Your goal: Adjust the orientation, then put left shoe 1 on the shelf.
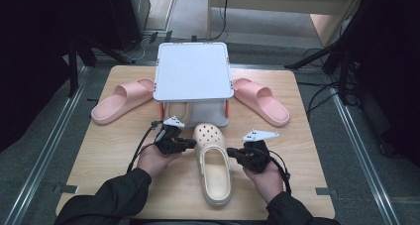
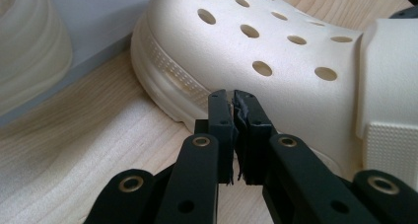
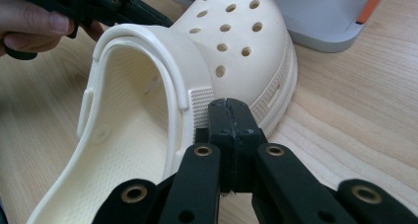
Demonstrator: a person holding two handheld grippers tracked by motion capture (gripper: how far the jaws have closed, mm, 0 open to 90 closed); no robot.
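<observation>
Two grippers (image 1: 190,144) (image 1: 231,152), jaws pressed together, flank a cream clog (image 1: 213,160) on a wooden table (image 1: 124,150) over grey floor (image 1: 39,150).

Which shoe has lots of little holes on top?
The cream clog lying between the two grippers. The two pink slides beside the white stand have smooth, plain straps.

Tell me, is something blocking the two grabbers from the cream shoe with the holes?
Nothing visible does. The left gripper and right gripper sit with shut jaws right beside the cream clog, one at each side. Only bare wooden table shows around them.
</observation>
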